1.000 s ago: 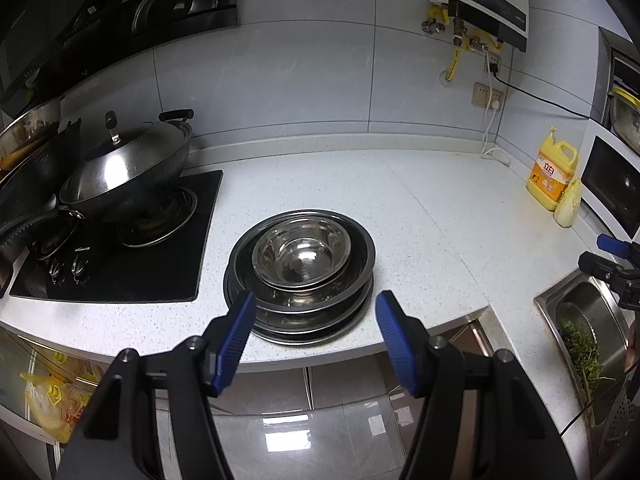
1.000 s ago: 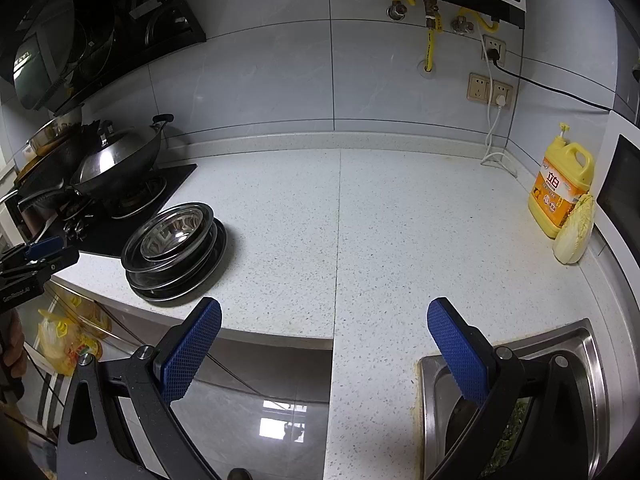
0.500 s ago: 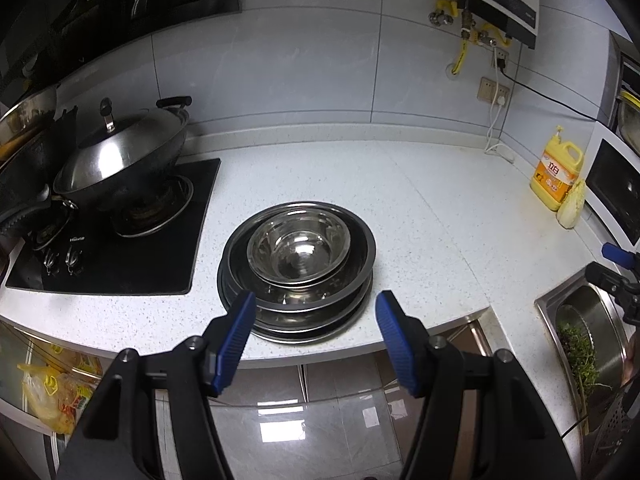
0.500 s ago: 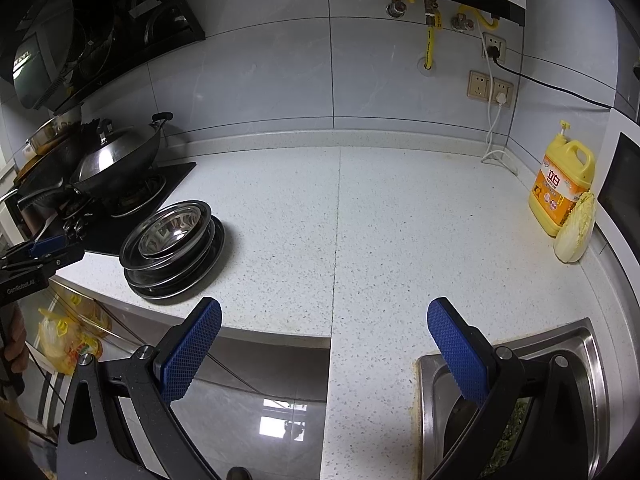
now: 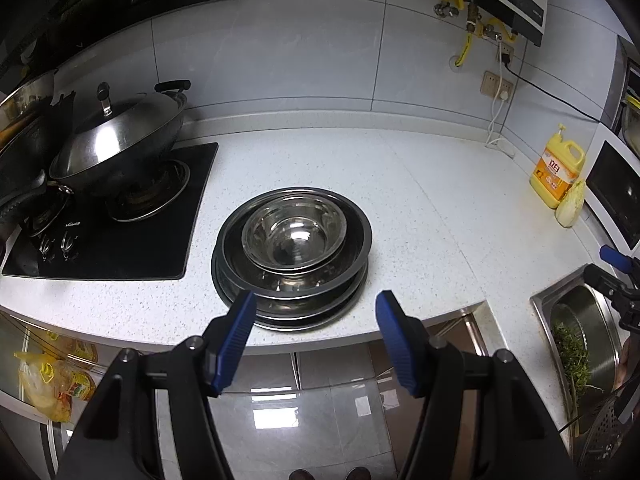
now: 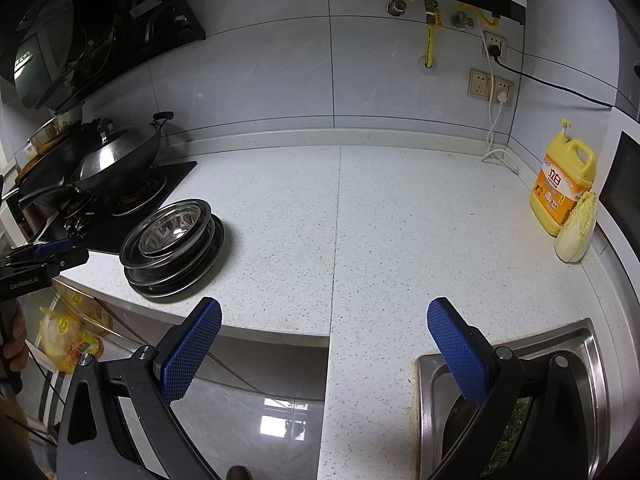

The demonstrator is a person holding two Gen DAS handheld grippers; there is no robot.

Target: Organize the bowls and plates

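A stack of steel plates [image 5: 352, 280] with a steel bowl [image 5: 294, 236] nested on top sits on the white counter near its front edge. It also shows in the right wrist view [image 6: 172, 240] at the left. My left gripper [image 5: 316, 308] is open and empty, held just in front of the stack, off the counter edge. My right gripper [image 6: 324, 316] is open and empty, over the counter's front edge, far right of the stack.
A lidded wok [image 5: 116, 148] sits on the black hob [image 5: 120, 240] left of the stack. A yellow detergent bottle [image 6: 564, 184] and a cabbage [image 6: 576, 232] stand at the right wall. A sink [image 6: 584, 344] holding a strainer of greens is at the front right.
My left gripper has drifted back and left a little, so the stack sits further up in its view. The right gripper has barely moved.
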